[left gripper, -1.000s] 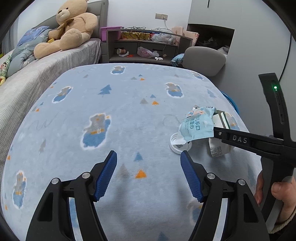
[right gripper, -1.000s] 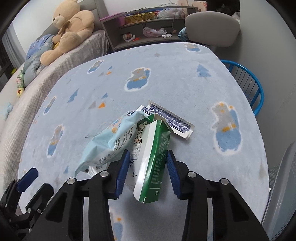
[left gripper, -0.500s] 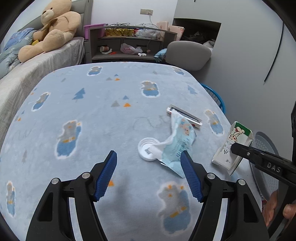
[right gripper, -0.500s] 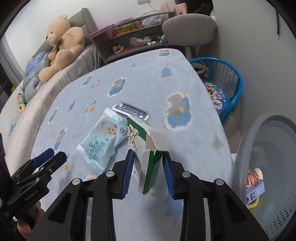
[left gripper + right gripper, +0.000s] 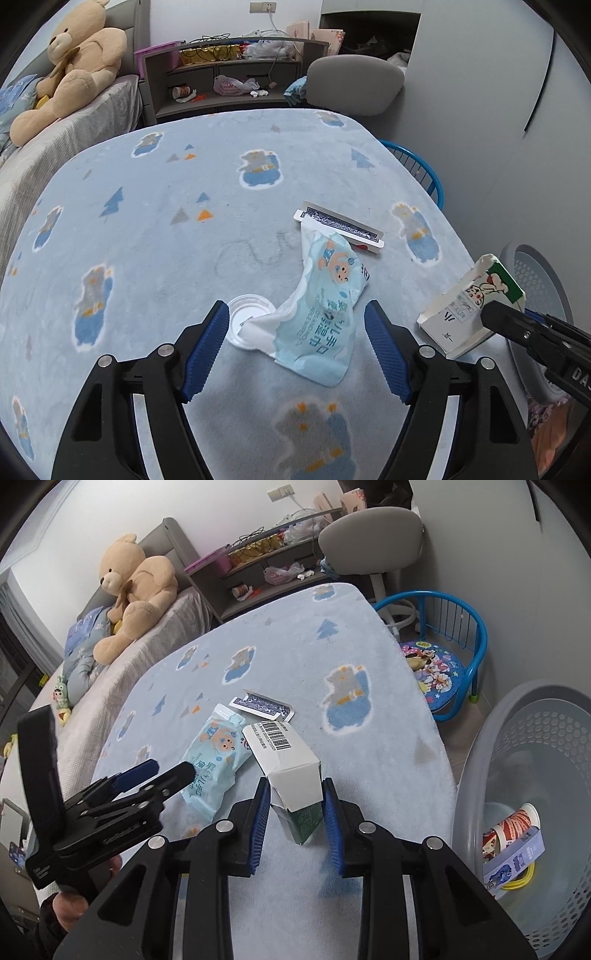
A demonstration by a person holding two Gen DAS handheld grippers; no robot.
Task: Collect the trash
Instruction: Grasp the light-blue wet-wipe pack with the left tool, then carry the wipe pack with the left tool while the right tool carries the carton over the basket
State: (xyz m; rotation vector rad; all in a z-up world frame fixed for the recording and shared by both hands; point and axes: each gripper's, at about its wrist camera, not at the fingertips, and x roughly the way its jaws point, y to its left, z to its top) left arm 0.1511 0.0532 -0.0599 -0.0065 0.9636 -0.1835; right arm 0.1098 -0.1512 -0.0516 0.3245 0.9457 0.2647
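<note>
In the right wrist view my right gripper (image 5: 295, 788) is shut on a green and white milk carton (image 5: 284, 753), held above the table's near right side. In the left wrist view the same carton (image 5: 465, 306) hangs at the right. My left gripper (image 5: 296, 306) is open and its jaws are still opening. Between its fingers a light blue wet-wipe pack (image 5: 325, 295) and a white round lid (image 5: 245, 314) lie on the blanket, untouched by the pads. A flat blue-patterned card box (image 5: 340, 227) lies just beyond the pack.
A grey perforated basket (image 5: 517, 738) stands on the floor right of the table, holding a paper cup (image 5: 513, 823) and other trash. A small blue child's chair (image 5: 443, 657) is beside the table. A teddy bear (image 5: 133, 590) sits on the bed at the left.
The right gripper lifted the carton off the pile and carried it right, toward the basket. The wipe pack dropped back flat. The left gripper moved right until it straddled the pack and lid.
</note>
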